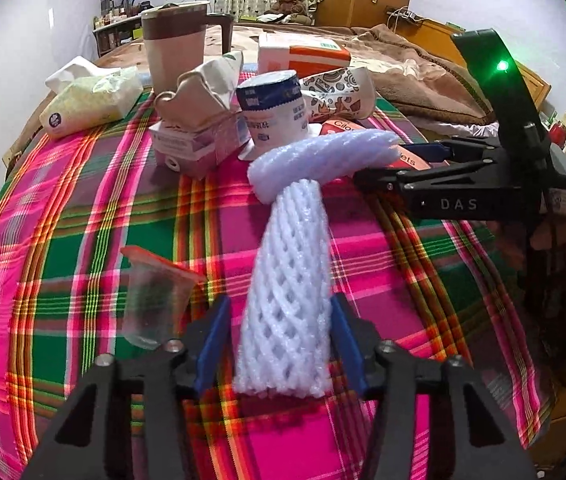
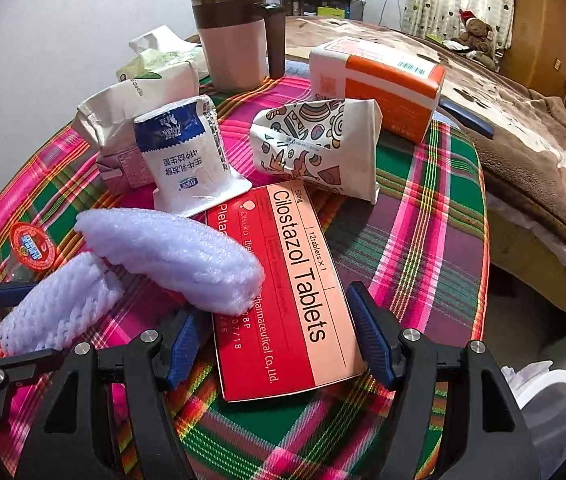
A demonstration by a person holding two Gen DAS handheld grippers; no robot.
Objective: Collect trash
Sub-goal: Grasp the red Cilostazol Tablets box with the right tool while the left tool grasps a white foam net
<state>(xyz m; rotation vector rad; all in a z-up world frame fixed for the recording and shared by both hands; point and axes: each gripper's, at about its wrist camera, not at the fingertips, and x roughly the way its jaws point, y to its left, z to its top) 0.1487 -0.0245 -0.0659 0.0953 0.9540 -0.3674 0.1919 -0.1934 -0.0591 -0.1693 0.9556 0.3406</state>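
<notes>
Trash lies on a plaid-covered table [image 1: 83, 200]. My left gripper [image 1: 279, 340] is open, its blue pads on either side of a white foam net sleeve [image 1: 287, 280], which also shows in the right wrist view [image 2: 63, 304]. A second foam sleeve [image 1: 323, 156] lies across its far end. My right gripper [image 2: 283, 344] is open around the near end of a flat red Cilostazol tablet box [image 2: 283, 280]. It also shows in the left wrist view [image 1: 423, 164]. A clear plastic cup [image 1: 155, 300] with a red lid lies left of the left gripper.
Behind stand a blue-white yogurt pouch [image 2: 183, 156], a patterned paper packet [image 2: 315, 144], an orange-white box [image 2: 379, 80], a crumpled paper bag on a pink carton [image 1: 195, 136], a tissue pack [image 1: 91, 100] and a brown-lidded mug [image 1: 179, 48]. A bed [image 2: 523, 140] lies right of the table.
</notes>
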